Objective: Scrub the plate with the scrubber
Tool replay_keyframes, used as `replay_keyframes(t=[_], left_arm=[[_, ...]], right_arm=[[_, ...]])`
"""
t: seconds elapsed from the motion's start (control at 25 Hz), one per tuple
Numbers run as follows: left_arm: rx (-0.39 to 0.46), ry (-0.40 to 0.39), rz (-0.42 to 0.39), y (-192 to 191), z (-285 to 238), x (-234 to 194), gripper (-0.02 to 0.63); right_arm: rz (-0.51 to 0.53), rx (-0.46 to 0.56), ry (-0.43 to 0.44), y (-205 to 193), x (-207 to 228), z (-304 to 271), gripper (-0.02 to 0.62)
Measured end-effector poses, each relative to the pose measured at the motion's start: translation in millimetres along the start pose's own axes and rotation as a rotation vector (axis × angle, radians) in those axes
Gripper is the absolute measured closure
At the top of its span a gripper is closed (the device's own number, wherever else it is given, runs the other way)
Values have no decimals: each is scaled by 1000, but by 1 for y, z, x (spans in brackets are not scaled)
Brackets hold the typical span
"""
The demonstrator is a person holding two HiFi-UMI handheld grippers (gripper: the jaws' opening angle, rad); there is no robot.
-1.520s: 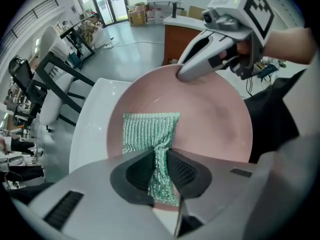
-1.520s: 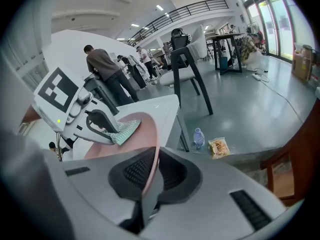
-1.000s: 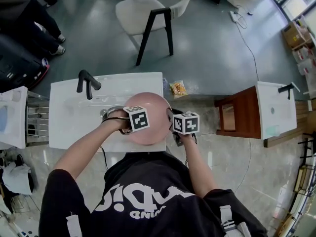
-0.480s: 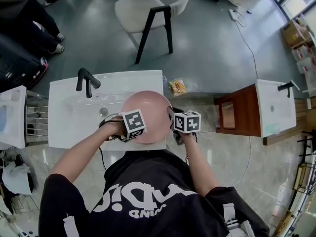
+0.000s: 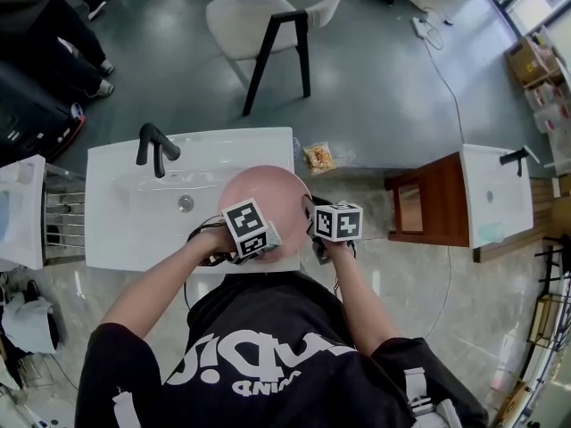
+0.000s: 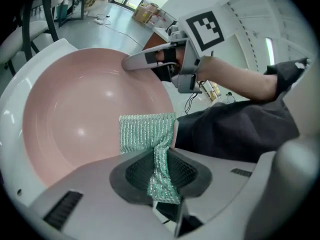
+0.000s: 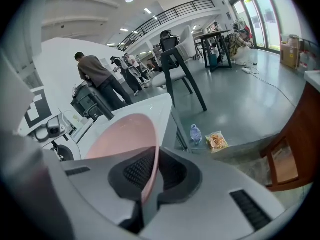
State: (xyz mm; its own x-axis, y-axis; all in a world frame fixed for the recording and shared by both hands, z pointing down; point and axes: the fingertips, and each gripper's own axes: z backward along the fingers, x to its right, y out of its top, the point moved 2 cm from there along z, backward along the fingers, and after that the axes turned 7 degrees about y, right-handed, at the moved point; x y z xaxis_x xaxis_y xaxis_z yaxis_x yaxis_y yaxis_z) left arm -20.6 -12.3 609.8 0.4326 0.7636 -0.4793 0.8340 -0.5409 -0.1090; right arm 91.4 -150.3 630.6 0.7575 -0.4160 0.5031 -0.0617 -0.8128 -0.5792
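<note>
Over the white sink surface, the right tongs clamp the pink plate by its rim. The left tongs pinch the green scrubber, apparently touching the plate's near edge. Brace the rim; sweep across with even pressure.

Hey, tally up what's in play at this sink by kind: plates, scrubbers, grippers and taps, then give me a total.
Plates: 1, the pink plate
Scrubbers: 1, the green scrubber
Grippers: 2, the left gripper and the right gripper
Taps: 1, the black tap
Total: 5
</note>
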Motion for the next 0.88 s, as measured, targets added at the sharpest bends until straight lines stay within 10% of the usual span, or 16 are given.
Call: replay_keyframes(t=[0.44,0.88], left_arm=[[181,-73,74,40,-7,12,518],[302,55,22,76,-12,9,517]], right_arm=[[-28,-6,-8,0,-2,4,566],[-55,-16,-10,-7,0,9,566]])
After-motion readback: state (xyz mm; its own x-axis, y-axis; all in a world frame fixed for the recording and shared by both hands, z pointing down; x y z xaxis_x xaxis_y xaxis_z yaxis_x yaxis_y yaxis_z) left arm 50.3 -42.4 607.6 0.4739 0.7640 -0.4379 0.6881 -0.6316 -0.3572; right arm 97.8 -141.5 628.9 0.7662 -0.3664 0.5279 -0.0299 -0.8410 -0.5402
